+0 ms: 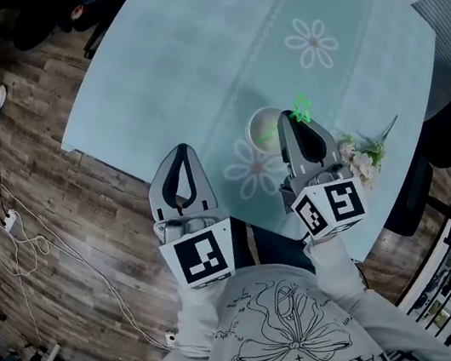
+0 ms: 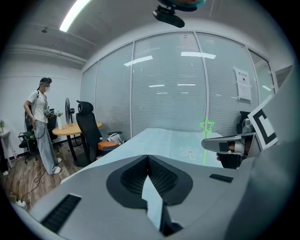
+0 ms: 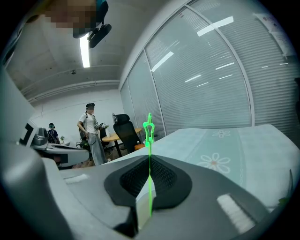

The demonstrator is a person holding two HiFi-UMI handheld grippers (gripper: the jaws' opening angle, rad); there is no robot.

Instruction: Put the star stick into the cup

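Right claw (image 3: 149, 161): shut on the star stick (image 3: 149, 126). The green star stands above the tips and the thin shaft runs down between the pads.
Same claw, head view: the right claw (image 1: 291, 120) hangs over the table (image 1: 187, 61), with the star stick's (image 1: 301, 108) star just right of its tip.
Left claw (image 2: 148, 159): jaws pressed together with nothing between them. In the head view the left claw (image 1: 179, 151) sits well left of the right claw and takes no part.
Cup (image 1: 255, 123): pale, and it stands just beyond and slightly left of the right claw's tip. A green streak crosses its mouth, which we take to be the shaft's lower end, though we cannot tell whether it is inside yet.
Step in hand: we judge it to be lowering the stick into the cup.
Doing it well: we hold the shaft upright, as the left gripper view shows the star stick (image 2: 206, 125). We centre its lower end over the mouth and come straight down. We part the jaws only once the end is below the rim, then draw back without catching the star.
Hazard: flowers (image 1: 364, 155) lie just right of the right claw, so we avoid drifting that way.
Writing, shirt (image 1: 278, 330): printed letters show at the bottom edge, roughly "APPY HO", cut off by the frame.
Writing, notice (image 2: 242, 84): the sheet on the glass wall is too small to read.
Marker cubes: black-and-white squares only, and we see no brand on the cup.
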